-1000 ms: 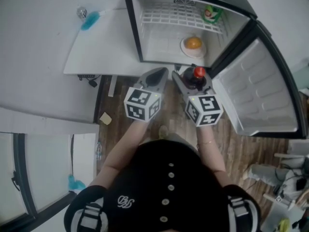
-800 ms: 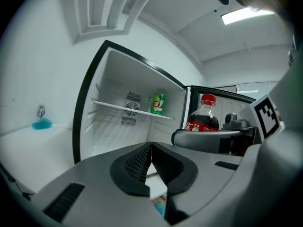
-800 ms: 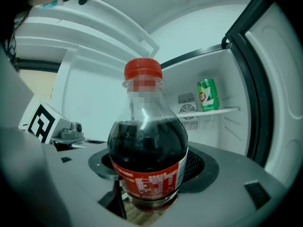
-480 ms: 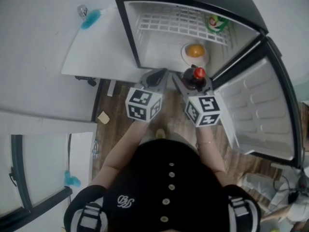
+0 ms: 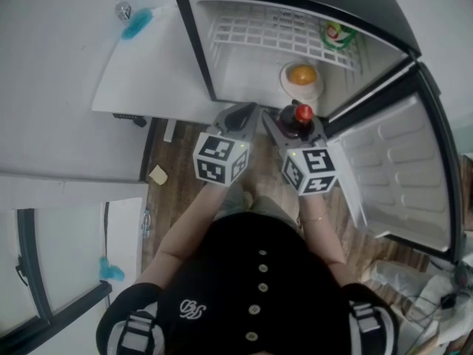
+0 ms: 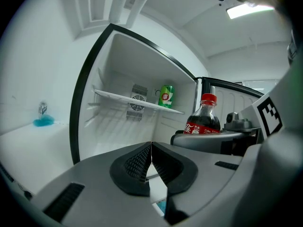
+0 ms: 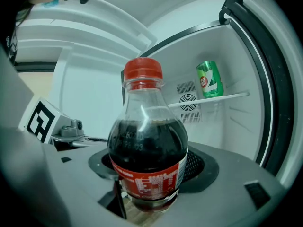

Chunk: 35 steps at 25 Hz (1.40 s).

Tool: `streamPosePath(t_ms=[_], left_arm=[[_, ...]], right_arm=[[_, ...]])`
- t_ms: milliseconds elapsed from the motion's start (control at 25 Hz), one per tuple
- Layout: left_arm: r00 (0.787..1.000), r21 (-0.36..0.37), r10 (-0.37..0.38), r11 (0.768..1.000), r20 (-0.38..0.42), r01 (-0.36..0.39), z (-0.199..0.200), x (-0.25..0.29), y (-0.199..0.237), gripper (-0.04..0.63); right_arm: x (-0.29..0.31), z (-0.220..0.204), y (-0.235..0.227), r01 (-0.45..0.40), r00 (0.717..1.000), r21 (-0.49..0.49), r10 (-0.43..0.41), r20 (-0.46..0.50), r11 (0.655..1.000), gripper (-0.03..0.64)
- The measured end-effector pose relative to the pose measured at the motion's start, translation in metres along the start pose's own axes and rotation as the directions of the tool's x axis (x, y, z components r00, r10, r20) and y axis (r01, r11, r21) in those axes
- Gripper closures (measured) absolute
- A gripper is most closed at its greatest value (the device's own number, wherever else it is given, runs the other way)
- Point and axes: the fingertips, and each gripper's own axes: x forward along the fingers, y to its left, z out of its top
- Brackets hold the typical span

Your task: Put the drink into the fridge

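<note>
A cola bottle (image 7: 147, 148) with a red cap and red label stands upright between the jaws of my right gripper (image 5: 294, 123), which is shut on it. In the head view the cola bottle (image 5: 299, 117) is just in front of the open fridge (image 5: 222, 58). In the left gripper view the cola bottle (image 6: 202, 119) shows to the right. My left gripper (image 5: 238, 115) is beside the right one, its jaws closed together on nothing. The fridge door (image 5: 399, 176) swings open to the right.
Inside the fridge a green can (image 5: 337, 34) stands on the wire shelf (image 5: 259, 32), and an orange on a white plate (image 5: 301, 76) sits on the fridge floor. A white counter (image 5: 140, 72) with a blue item (image 5: 136, 25) lies left. Wooden floor below.
The view has crept slightly toward the fridge; both grippers and the bottle keep almost the same place before the fridge opening.
</note>
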Motion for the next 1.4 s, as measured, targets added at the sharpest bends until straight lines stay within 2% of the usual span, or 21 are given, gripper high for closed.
streamPosePath(t_ms=[200,480,1000,1400], left_arm=[[1.000,-0.007,-0.014,1.000,-0.015,0.014,-0.001,-0.002,0.007,0.588],[0.999,0.021,-0.022,1.000,-0.042,0.023,-0.003,-0.003,0.014,0.588],[0.999,0.004,-0.011,1.000,-0.037,0.011,-0.003,0.008,0.038,0.588],[0.999,-0.034,0.018,0.999,-0.047,-0.020,-0.026,0.019,0.060,0.588]], right_arm=[[0.006,0.000,0.005,0.010,1.000,0.003,-0.010,0.001,1.000,0.294],[0.017,0.003,0.008,0.032,0.999,-0.006,-0.032,-0.003,0.999,0.293],[0.040,0.002,0.006,0.016,0.999,-0.069,-0.018,-0.030,0.997,0.295],[0.071,-0.019,-0.014,0.037,0.999,-0.055,-0.039,-0.034,0.998,0.295]])
